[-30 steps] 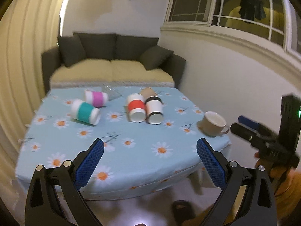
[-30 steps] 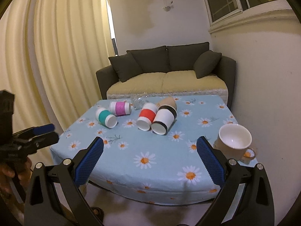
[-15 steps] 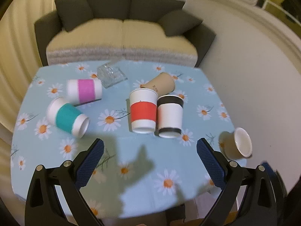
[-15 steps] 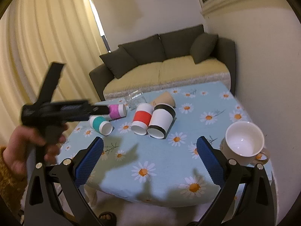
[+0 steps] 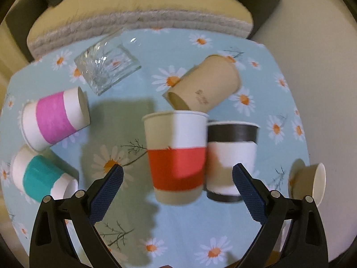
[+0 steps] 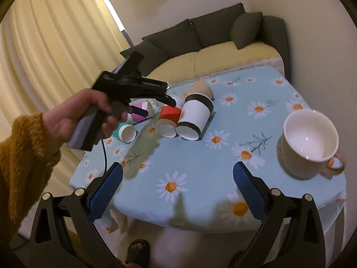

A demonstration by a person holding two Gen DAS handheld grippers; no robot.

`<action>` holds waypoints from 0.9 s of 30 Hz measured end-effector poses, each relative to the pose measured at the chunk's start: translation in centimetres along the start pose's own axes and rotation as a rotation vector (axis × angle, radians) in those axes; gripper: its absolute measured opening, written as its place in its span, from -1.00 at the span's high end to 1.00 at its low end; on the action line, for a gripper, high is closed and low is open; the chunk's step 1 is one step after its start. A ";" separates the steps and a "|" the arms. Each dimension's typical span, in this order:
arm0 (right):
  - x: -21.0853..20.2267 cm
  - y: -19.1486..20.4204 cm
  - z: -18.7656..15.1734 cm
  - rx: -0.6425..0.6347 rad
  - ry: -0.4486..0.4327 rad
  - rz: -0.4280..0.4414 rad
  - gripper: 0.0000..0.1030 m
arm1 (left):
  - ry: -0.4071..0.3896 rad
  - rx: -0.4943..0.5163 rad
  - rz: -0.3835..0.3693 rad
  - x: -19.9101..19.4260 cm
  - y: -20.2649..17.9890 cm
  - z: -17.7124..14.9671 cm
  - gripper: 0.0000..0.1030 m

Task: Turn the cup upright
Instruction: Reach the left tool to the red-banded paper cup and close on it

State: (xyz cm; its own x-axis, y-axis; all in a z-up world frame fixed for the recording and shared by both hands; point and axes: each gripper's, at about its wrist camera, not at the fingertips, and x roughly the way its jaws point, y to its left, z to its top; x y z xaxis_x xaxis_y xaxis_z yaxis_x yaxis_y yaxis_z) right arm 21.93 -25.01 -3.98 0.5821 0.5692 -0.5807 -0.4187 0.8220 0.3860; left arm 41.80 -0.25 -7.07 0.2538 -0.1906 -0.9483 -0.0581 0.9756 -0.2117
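Note:
Several paper cups lie on their sides on the daisy tablecloth: a red-banded cup, a black-banded cup, a plain brown cup, a pink-banded cup and a teal-banded cup. My left gripper is open, hovering just above the red-banded cup, which lies between the fingers in view. In the right wrist view the left gripper reaches over the red-banded cup. My right gripper is open and empty above the table's near edge.
A beige ceramic mug lies tilted at the table's right edge, also in the left wrist view. A clear glass lies on its side at the back. A dark sofa stands behind the table; a wall is at the right.
My left gripper has moved forward and down over the table, close above the red-banded cup. My right gripper has edged closer to the table. Both stay open.

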 end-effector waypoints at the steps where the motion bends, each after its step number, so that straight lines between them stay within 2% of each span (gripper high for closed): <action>1: -0.1 -0.1 0.1 0.006 0.001 0.004 -0.90 | 0.006 -0.009 0.002 0.3 0.3 0.2 -0.84; 9: -0.1 -0.6 0.1 0.026 0.008 0.020 -0.90 | 0.035 -0.001 0.047 2.8 0.7 1.5 -0.81; 11: -0.1 -0.5 0.1 0.022 0.010 0.022 -0.90 | 0.041 0.010 0.044 3.1 0.5 1.8 -0.66; 16: 0.2 -0.2 0.1 0.013 0.016 0.026 -0.90 | 0.049 0.033 0.062 3.3 0.0 1.9 -0.47; 18: 0.1 -0.2 0.1 0.011 0.013 0.029 -0.90 | 0.053 0.042 0.063 3.6 -0.4 2.0 -0.27; 27: -0.1 -0.5 0.3 0.013 0.007 0.024 -0.90 | 0.033 0.014 0.023 2.5 0.1 1.2 -0.26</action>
State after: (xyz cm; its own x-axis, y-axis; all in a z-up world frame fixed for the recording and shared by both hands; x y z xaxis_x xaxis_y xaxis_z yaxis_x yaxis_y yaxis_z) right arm 22.29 -25.43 -3.91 0.5670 0.5883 -0.5766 -0.4231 0.8086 0.4089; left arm 43.62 -0.50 -9.13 0.2200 -0.1710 -0.9604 -0.0502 0.9812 -0.1862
